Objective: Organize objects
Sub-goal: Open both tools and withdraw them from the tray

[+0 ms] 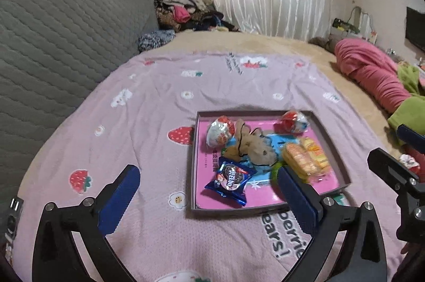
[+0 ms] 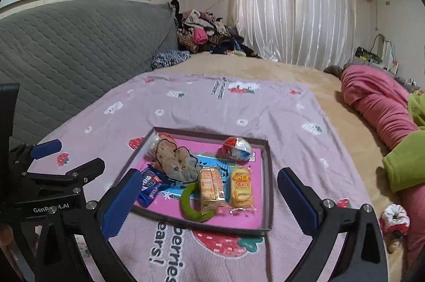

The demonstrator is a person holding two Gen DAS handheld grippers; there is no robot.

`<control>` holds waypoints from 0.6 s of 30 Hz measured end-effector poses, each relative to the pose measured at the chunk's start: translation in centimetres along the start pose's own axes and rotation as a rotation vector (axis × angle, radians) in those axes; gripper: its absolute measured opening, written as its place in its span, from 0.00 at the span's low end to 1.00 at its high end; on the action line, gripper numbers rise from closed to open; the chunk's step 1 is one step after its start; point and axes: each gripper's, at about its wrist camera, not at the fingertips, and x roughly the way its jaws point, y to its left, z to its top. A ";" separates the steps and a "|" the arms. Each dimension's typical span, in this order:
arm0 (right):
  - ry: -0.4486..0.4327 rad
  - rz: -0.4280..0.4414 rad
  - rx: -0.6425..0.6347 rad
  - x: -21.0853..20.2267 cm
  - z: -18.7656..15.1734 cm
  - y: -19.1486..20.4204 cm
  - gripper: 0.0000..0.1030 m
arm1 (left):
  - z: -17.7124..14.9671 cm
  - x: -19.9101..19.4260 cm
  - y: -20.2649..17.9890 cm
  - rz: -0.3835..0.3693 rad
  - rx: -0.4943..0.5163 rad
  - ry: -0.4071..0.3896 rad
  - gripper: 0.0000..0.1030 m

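A shallow grey box lid (image 1: pixel 333 146) (image 2: pixel 267 175) with a pink floor lies on the pink strawberry blanket. In it are two foil chocolate eggs (image 1: pixel 220 132) (image 2: pixel 237 148), a beige scrunchie (image 1: pixel 256 146) (image 2: pixel 176 162), a blue Oreo packet (image 1: pixel 231 179) (image 2: pixel 151 183), two yellow wafer packets (image 1: pixel 305 158) (image 2: pixel 225 186) and a green hair band (image 2: pixel 191 205). My left gripper (image 1: pixel 209 198) is open and empty, just in front of the lid. My right gripper (image 2: pixel 209 198) is open and empty, its jaws straddling the lid's near edge.
A red and white scrunchie (image 2: pixel 394 218) (image 1: pixel 410 162) lies on the bed at the right, beside pink (image 2: pixel 379 104) and green (image 2: pixel 403 162) bedding. A grey quilted headboard (image 1: pixel 61 43) stands at the left. A heap of clothes (image 2: pixel 204 32) lies at the back.
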 end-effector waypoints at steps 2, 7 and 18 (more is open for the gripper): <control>-0.013 -0.002 -0.010 -1.5 0.2 0.3 0.99 | 0.2 -1.6 0.1 -0.004 -0.002 -0.014 1.00; -0.045 -0.007 -0.027 -5.4 0.9 1.0 0.99 | 0.6 -5.4 -0.1 0.006 -0.003 -0.046 1.00; -0.098 -0.019 -0.039 -11.7 1.7 1.6 0.99 | 0.9 -12.2 1.2 0.024 -0.043 -0.087 1.00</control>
